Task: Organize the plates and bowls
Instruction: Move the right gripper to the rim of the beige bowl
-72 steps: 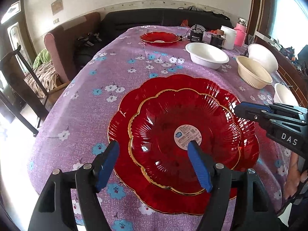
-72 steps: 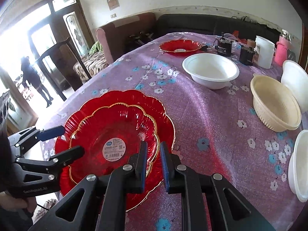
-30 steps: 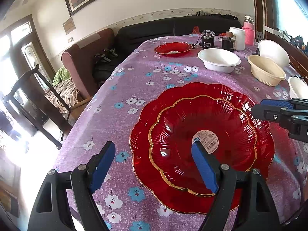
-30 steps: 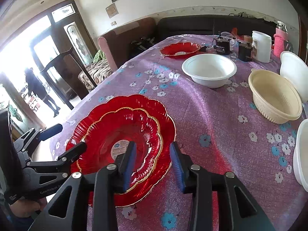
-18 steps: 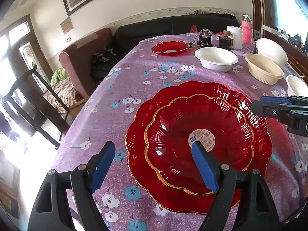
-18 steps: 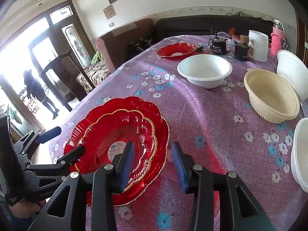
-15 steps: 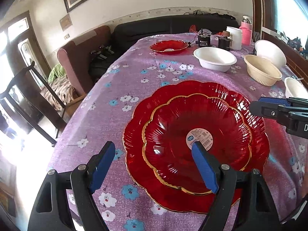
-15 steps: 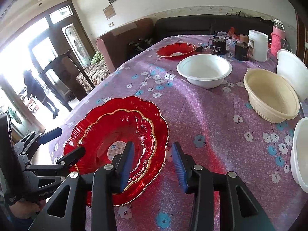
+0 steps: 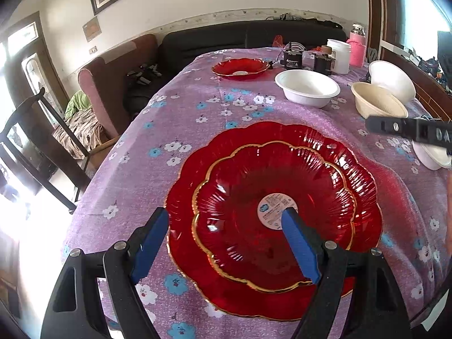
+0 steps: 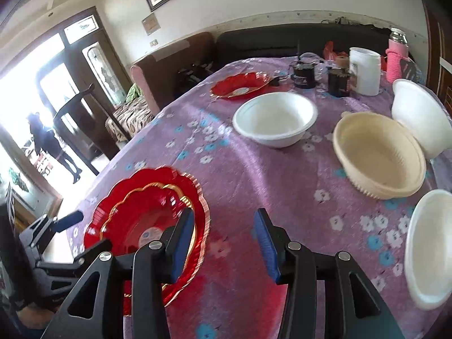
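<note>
Two red scalloped plates are stacked near the table's front: a gold-rimmed smaller plate (image 9: 271, 192) lies in the large red plate (image 9: 197, 169). My left gripper (image 9: 224, 217) hovers open over their near-left rim, gripping nothing. My right gripper (image 10: 223, 217) is over bare tablecloth just right of the stack (image 10: 135, 212); its jaws are opening with nothing between them. A small red plate (image 10: 240, 84) sits at the far end. A white bowl (image 10: 275, 118), a cream bowl (image 10: 378, 155) and two more white bowls (image 10: 421, 115) (image 10: 429, 248) stand to the right.
Dark jars (image 10: 303, 77), a white canister (image 10: 364, 70) and a pink bottle (image 10: 395, 59) crowd the table's far end. The purple flowered cloth (image 9: 169, 113) drops off at the left edge, beside a black chair (image 9: 31, 130) and an armchair (image 9: 104, 90). A person (image 10: 48, 141) stands in the doorway.
My right gripper let go of the smaller plate's rim, widened its jaws and shifted right, away from the stack. The left gripper stayed open and hardly moved.
</note>
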Motion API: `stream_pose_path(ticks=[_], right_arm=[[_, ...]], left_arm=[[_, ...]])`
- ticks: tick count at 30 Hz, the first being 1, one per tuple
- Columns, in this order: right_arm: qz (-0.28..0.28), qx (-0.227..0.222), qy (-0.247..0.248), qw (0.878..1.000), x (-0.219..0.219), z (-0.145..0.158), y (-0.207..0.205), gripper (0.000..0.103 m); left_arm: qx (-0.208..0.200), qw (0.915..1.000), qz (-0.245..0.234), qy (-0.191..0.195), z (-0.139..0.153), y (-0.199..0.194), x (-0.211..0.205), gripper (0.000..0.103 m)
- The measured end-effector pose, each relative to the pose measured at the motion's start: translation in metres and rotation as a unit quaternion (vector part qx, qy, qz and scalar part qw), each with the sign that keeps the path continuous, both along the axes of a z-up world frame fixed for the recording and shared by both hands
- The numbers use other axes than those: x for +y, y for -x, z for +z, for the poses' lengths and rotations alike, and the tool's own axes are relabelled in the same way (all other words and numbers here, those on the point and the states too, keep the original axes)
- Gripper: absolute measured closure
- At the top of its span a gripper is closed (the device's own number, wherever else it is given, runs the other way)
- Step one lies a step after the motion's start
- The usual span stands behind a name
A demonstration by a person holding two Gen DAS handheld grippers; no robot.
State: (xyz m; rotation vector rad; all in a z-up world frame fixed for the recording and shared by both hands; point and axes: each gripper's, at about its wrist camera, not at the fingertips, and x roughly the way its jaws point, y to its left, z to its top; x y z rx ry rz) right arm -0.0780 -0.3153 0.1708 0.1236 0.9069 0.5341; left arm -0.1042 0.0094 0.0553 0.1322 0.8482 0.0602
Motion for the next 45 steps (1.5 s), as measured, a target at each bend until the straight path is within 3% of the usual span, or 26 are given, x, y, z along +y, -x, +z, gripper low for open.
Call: stream_pose_path(ticks=[3,11,15,18,22,25,29,36,38,42,45], right_arm=[[-0.013,0.004,-0.006,1.0,-0.014,0.001,-0.012,0.054],[-0.052,0.024,-0.035,0.998,-0.074,0.018,-0.035,0.054],[-0.091,0.006,-0.045,0.995,-0.113,0.035,-0.047,0.049],[-0.135,-0.005,-0.07,0.988,-0.153,0.029,-0.056,0.049],[-0.175,0.016,-0.097,0.98,-0.192,0.016,-0.063,0.051],[-0.196,0.024,-0.106,0.975,-0.211,0.013,-0.068,0.052],[-0.208,0.051,-0.102,0.972,-0.218,-0.002,-0.076,0.071],[-0.22,0.08,-0.1,0.967,-0.221,-0.021,-0.086,0.071],[-0.216,0.091,-0.103,0.967,-0.22,-0.027,-0.09,0.071],[-0.21,0.103,-0.1,0.967,-0.215,-0.035,-0.095,0.072],[-0.206,0.105,-0.088,0.969,-0.21,-0.039,-0.095,0.087]], left_arm=[[0.002,1.0,-0.002,-0.005,0.002,-0.002,-0.005,0.022],[0.02,0.9987,-0.037,0.03,0.025,-0.018,-0.031,0.022],[0.028,0.9935,-0.072,0.084,0.042,-0.034,-0.062,0.022],[0.045,0.9853,-0.095,0.135,0.051,-0.051,-0.09,0.022],[0.065,0.9789,-0.112,0.158,0.055,-0.082,-0.129,0.022],[0.076,0.9773,-0.104,0.168,0.051,-0.113,-0.152,0.022],[0.112,0.9692,-0.077,0.205,0.034,-0.16,-0.165,0.022],[0.129,0.9656,-0.064,0.217,0.012,-0.207,-0.184,0.024],[0.136,0.9645,-0.066,0.217,0.007,-0.217,-0.19,0.04],[0.16,0.9621,-0.064,0.212,-0.011,-0.236,-0.199,0.057],[0.175,0.9563,-0.06,0.226,-0.024,-0.242,-0.199,0.079]])
